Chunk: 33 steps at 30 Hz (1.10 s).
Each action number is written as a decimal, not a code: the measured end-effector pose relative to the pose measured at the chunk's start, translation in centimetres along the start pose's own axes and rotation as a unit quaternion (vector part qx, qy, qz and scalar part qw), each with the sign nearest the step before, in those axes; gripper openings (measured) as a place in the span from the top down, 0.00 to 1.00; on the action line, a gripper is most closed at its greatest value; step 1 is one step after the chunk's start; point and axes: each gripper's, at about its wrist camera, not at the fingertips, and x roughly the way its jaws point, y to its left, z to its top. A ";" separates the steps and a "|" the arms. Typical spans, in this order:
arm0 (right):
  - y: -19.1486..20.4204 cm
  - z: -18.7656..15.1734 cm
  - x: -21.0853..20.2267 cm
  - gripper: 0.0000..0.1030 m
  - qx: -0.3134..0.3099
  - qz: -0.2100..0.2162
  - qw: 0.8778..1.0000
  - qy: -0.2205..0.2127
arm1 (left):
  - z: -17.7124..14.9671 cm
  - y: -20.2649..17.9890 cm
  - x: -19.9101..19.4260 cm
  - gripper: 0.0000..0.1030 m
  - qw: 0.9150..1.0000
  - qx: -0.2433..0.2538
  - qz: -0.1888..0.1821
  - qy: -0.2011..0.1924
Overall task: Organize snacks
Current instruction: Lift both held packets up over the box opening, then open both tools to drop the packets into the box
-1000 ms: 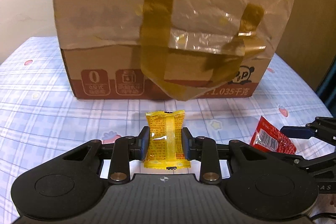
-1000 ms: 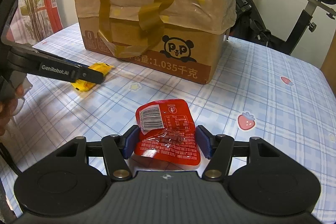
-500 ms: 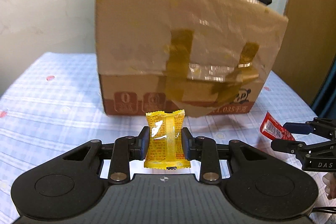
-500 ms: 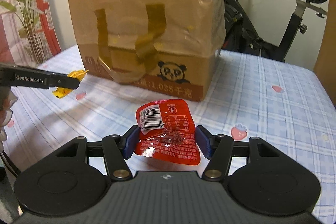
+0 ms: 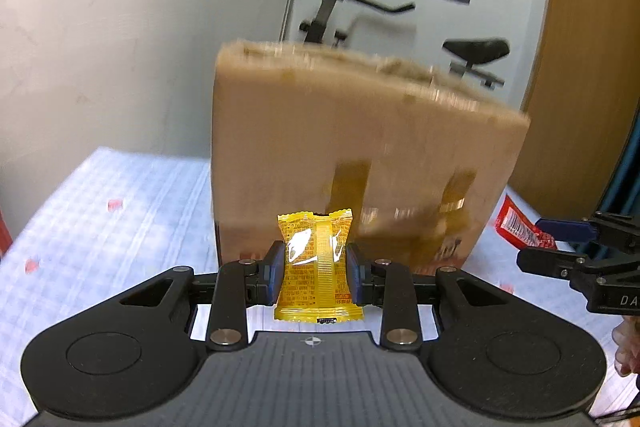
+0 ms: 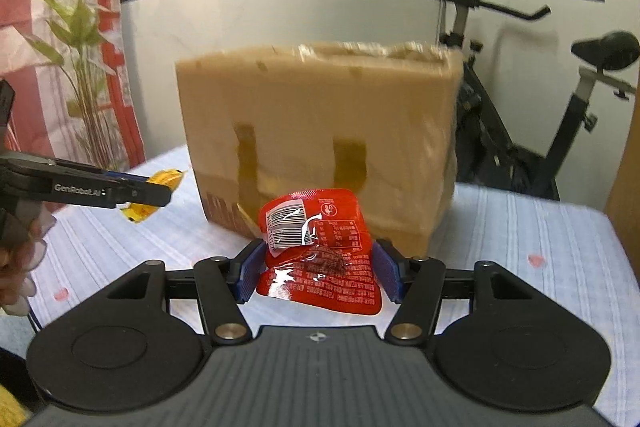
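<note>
Losing either packet on the way over the carton's high wall looks like the main risk from here. Both wrappers are thin, glossy film, pinched only across their width, so a quick swing or a knock against the carton's rim could let one slide out of the pads or twist sideways. The cardboard carton point(image 5: 360, 163) stands tall in front of both tools, towards the far edge of the worktop point(image 5: 120, 211), and its top edge is ragged with loose plastic and tape; a packet corner catching there could be dragged free. The two tools are also near each other, so crossing paths above the opening could bump one snack off the other.

The left gripper point(image 5: 316, 269) has its jaws clenched on the yellow snack packet point(image 5: 318, 263). The packet stands upright between the blue pads, gripped at its middle, with its upper end jutting well past the tips and its lower seal hanging back towards the tool body. It is held in the air, clear of the worktop.

The right gripper point(image 6: 316, 269) has its jaws closed on the red snack packet point(image 6: 320, 247), which is wider, crumpled and tilted, barcode end up; the pads press its two side edges near the lower half, and a loose lower corner droops on the right. It too is off the worktop, in front of the carton.
</note>
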 end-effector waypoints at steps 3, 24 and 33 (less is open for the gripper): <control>0.3 1.8 -0.4 0.41 -0.014 0.007 1.000 -0.023 | 1.9 -0.1 -0.7 0.67 1.000 0.009 -0.008 -0.022; -3.4 16.1 10.2 0.41 -0.041 -0.031 0.999 -0.015 | 16.0 -1.7 8.2 0.67 0.999 0.041 -0.001 -0.022; -4.3 17.3 14.7 0.41 -0.020 -0.058 0.997 0.055 | 15.8 -0.1 10.8 0.67 0.999 0.045 0.011 0.016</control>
